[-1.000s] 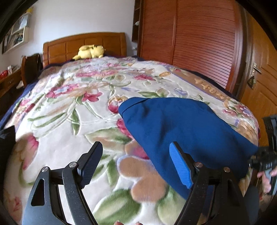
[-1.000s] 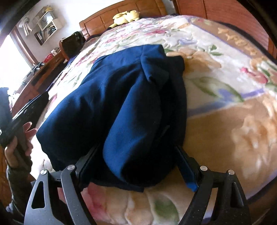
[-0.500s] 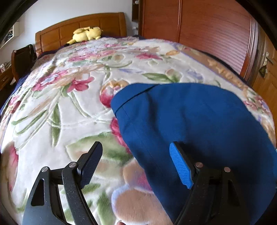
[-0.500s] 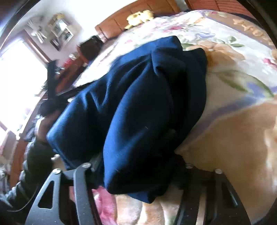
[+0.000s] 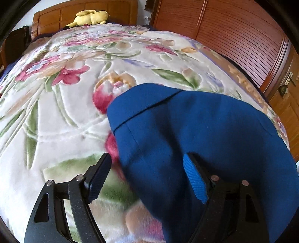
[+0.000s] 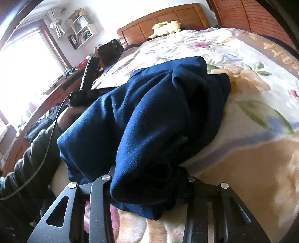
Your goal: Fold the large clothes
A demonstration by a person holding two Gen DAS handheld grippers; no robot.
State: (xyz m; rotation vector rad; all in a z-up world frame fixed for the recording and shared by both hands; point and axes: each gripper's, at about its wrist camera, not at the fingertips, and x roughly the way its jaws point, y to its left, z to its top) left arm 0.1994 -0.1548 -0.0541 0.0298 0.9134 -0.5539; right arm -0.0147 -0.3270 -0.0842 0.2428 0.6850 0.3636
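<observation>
the navy garment (image 6: 149, 115) is lying bunched on the floral bedspread (image 5: 56, 115); the right gripper (image 6: 147, 179) is clamping its hem, the left gripper (image 5: 147, 175) is hovering wide. keep the fold edge taut and aligned.

Both wrist views low, close over bed (image 5: 56, 115) — facing headboard (image 6: 168, 16).

Left gripper (image 5: 147, 179) spread wide — right gripper (image 6: 147, 179) clamped, fingertips hidden.
</observation>
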